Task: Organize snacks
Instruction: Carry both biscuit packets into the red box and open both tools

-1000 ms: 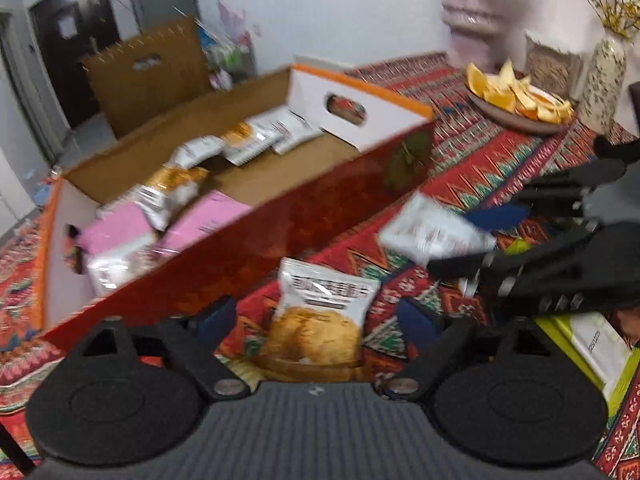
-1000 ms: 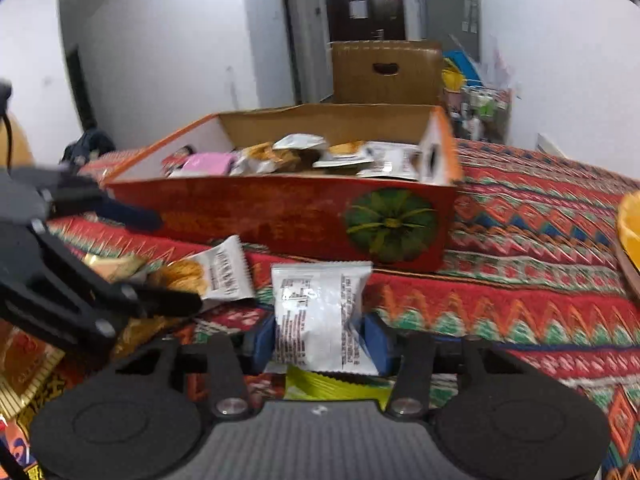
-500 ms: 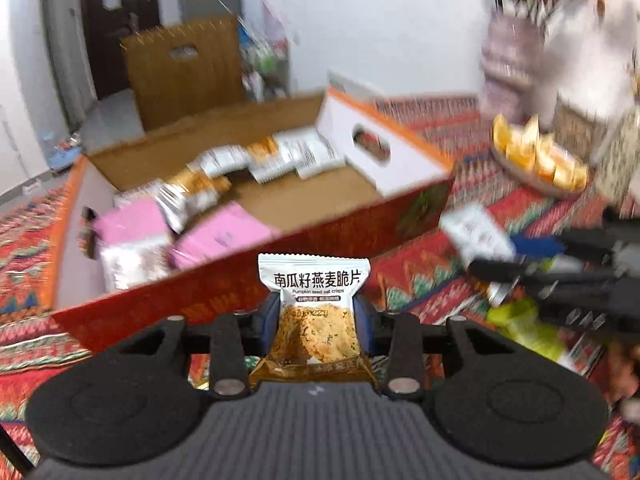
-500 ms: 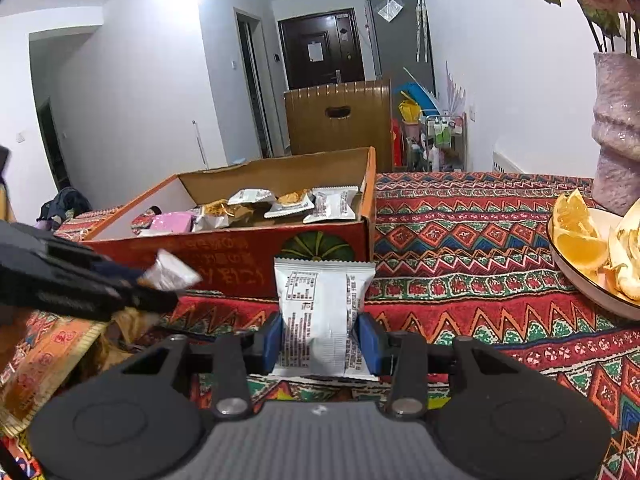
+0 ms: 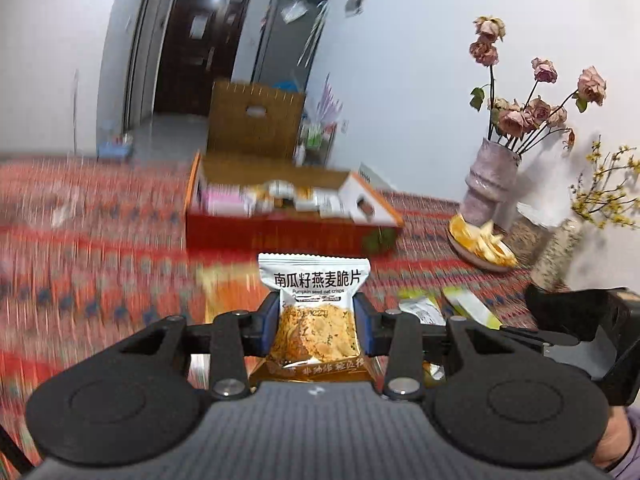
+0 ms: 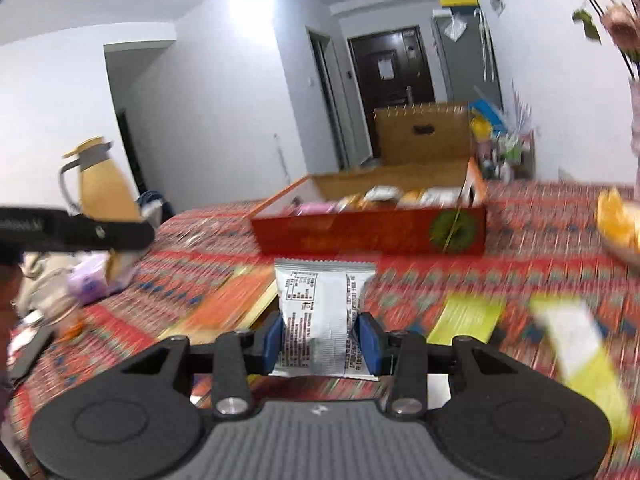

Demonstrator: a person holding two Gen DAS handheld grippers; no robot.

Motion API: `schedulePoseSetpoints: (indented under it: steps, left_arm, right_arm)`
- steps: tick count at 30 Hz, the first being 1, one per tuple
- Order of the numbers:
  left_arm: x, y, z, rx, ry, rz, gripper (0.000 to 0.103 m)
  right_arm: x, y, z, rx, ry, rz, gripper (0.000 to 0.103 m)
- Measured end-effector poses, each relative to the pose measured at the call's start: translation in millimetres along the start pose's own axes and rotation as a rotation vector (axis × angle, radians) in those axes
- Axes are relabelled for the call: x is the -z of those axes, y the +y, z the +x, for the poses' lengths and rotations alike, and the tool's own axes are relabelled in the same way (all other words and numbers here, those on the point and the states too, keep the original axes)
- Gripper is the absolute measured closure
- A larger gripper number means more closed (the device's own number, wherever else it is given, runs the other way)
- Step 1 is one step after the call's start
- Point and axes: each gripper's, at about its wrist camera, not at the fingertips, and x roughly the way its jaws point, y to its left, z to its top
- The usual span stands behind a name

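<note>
We carry both packets toward the red box point(image 5: 288, 236) at frame centre: the left gripper point(image 5: 316, 326) clamps the oat crisp packet point(image 5: 314, 312), the right gripper point(image 6: 323, 338) the silver packet point(image 6: 320, 312). We should clear the near wall (views blurred) before releasing.

Upright pumpkin-seed crisp packet point(image 5: 314, 312) and silver packet point(image 6: 323, 320); red box point(image 6: 372, 232), blurred, seemingly holds packets.

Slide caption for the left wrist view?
Left gripper clamps pumpkin seed oat crisps packet, red snack box ahead.

far on worktop point(image 5: 100, 248): box point(image 5: 288, 232) holding packets point(image 5: 280, 196); right of box, fruit plate point(image 5: 480, 240), vase point(image 5: 492, 184) behind plate.
</note>
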Motion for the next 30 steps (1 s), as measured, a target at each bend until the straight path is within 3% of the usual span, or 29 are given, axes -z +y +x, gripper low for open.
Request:
schedulePoseSetpoints:
  steps: [4, 9, 16, 24, 30]
  left_arm:
    - [33.5, 5.9, -26.2, 0.024, 0.022, -0.109, 0.064]
    - [61.3, -0.8, -51.5, 0.008, 0.026, -0.095, 0.064]
    - [84.8, -9.0, -76.3, 0.013, 0.015, -0.077, 0.064]
    - [84.2, -8.7, -84.6, 0.020, -0.010, -0.071, 0.064]
    - [47.8, -8.8, -74.7, 0.023, -0.070, -0.014, 0.064]
  right_arm:
    - [31.6, 22.3, -28.3, 0.024, 0.045, -0.011, 0.063]
    - [58.1, 39.5, -57.6, 0.053, 0.092, -0.023, 0.063]
    - [67.7, 54.1, -92.1, 0.088, 0.047, -0.018, 0.063]
    - [60.3, 61.9, -105.3, 0.098, 0.005, -0.042, 0.063]
    - [32.9, 58.0, -97.5, 0.102, -0.033, -0.084, 0.063]
